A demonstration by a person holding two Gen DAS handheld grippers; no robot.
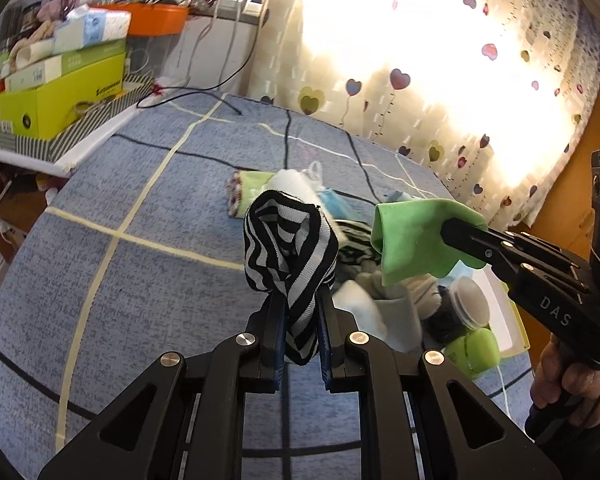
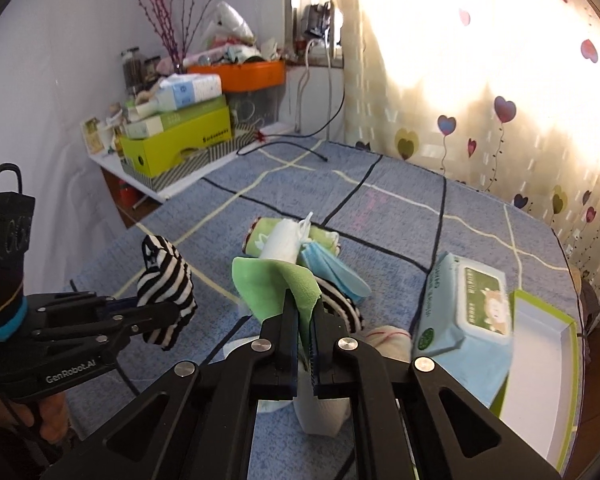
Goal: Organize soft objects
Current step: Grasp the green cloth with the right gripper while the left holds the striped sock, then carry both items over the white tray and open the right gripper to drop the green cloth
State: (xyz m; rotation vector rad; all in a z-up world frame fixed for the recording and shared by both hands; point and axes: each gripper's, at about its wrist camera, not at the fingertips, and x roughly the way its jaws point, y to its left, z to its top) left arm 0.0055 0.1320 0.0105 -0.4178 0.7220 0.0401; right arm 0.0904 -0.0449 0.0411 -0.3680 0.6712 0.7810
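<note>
left gripper (image 1: pixel 298 320) pinches a striped sock (image 1: pixel 290 248), right gripper (image 2: pixel 306 320) pinches a green cloth (image 2: pixel 276 284); next, carrying both toward the green-rimmed tray (image 2: pixel 548 344) at 3 o'clock.

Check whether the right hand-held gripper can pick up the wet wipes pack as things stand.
Probably not yet. The right hand-held gripper is shut on the green cloth, so its jaws are occupied. The wet wipes pack lies uncovered just to its right, otherwise unobstructed.
</note>
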